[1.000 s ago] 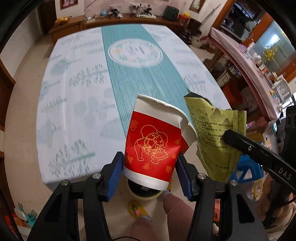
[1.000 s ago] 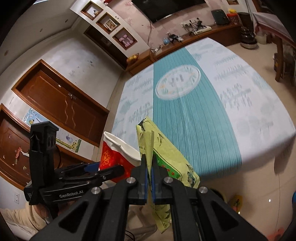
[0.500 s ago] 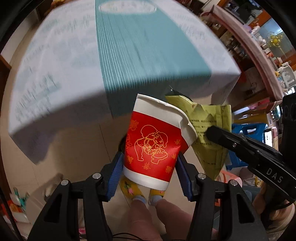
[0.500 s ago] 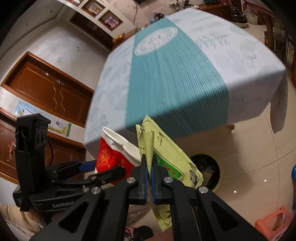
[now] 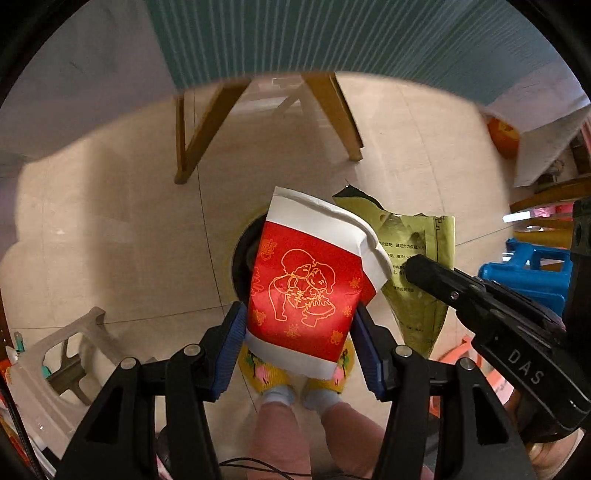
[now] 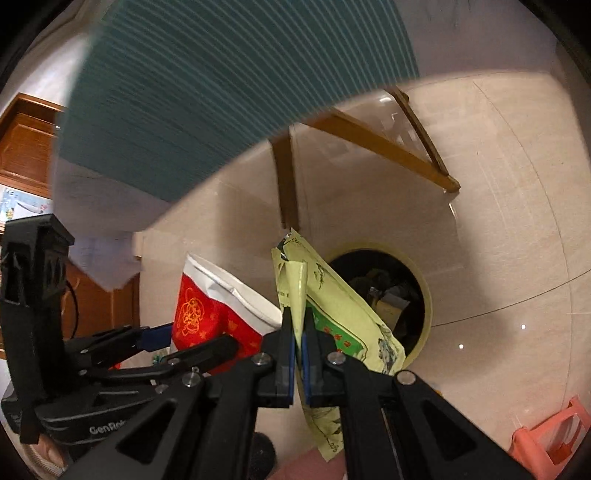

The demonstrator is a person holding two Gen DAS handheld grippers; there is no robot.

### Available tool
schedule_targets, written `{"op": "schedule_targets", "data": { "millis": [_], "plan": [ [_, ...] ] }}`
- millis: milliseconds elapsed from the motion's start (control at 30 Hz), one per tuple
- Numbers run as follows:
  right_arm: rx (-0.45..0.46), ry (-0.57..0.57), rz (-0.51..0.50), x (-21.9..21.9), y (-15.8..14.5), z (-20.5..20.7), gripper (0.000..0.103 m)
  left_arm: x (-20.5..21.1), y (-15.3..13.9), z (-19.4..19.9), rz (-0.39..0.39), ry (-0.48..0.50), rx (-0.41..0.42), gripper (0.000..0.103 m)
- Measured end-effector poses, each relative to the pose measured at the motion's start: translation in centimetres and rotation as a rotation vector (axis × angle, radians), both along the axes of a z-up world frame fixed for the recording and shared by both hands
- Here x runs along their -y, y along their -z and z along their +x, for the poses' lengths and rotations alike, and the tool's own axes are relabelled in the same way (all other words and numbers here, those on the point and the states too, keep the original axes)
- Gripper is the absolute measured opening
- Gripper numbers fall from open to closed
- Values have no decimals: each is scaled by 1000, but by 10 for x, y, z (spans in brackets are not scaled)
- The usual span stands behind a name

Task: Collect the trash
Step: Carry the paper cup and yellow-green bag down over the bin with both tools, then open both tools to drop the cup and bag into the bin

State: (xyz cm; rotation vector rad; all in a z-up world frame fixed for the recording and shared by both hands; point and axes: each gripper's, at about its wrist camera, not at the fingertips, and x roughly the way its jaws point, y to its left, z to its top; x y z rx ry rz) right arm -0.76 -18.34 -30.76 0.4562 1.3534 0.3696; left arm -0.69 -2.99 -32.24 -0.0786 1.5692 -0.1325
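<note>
- The left gripper (image 5: 299, 332) pinches a crumpled red paper cup (image 5: 306, 284) near its base, blue pads pressed on either side, the white rim pointing away from the camera and dented on one side.
- The right gripper (image 6: 298, 332) is pressed together on a folded yellow-green wrapper (image 6: 343, 317), which sticks up above the fingers and hangs below them.
- Cup and wrapper sit side by side, the wrapper just to the right of the cup in the left wrist view.
- Below them stands a round bin (image 6: 424, 295) with a yellow rim on the tiled floor (image 6: 498, 221); dark scraps lie inside it.
- In the left wrist view the cup covers most of the bin's opening; in the right wrist view the wrapper overlaps the bin's left edge.
- A table under a teal-striped cloth (image 5: 351, 33) fills the top of both views, its wooden legs (image 5: 192, 140) splayed on the floor beyond the bin.
- The person's feet in yellow slippers (image 5: 258, 373) show beneath the cup.
- A blue stool (image 5: 528, 273) stands at right, a grey one (image 5: 48, 369) at left.
</note>
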Motion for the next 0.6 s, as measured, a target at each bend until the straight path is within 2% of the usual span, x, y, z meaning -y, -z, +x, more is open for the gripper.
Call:
{"op": "schedule_targets", "data": {
  "millis": [100, 267, 400, 467, 533, 600],
  "plan": [
    [4, 6, 1, -1, 29, 3, 3, -1, 24, 9, 8, -19, -1, 55],
    [17, -8, 12, -9, 61, 12, 7, -5, 56, 14, 30, -30, -4, 57],
    [5, -13, 0, -12, 75, 13, 8, -5, 71, 16, 42, -31, -12, 73],
    [-21, -8, -9, -12, 82, 12, 15, -6, 74, 16, 54, -28, -15, 76],
    [-33, -2, -19, -9, 89, 12, 29, -7, 81, 15, 67, -22, -24, 78],
    [-31, -2, -27, -9, 91, 10, 34, -8, 83, 15, 79, -21, -28, 82]
  ]
}}
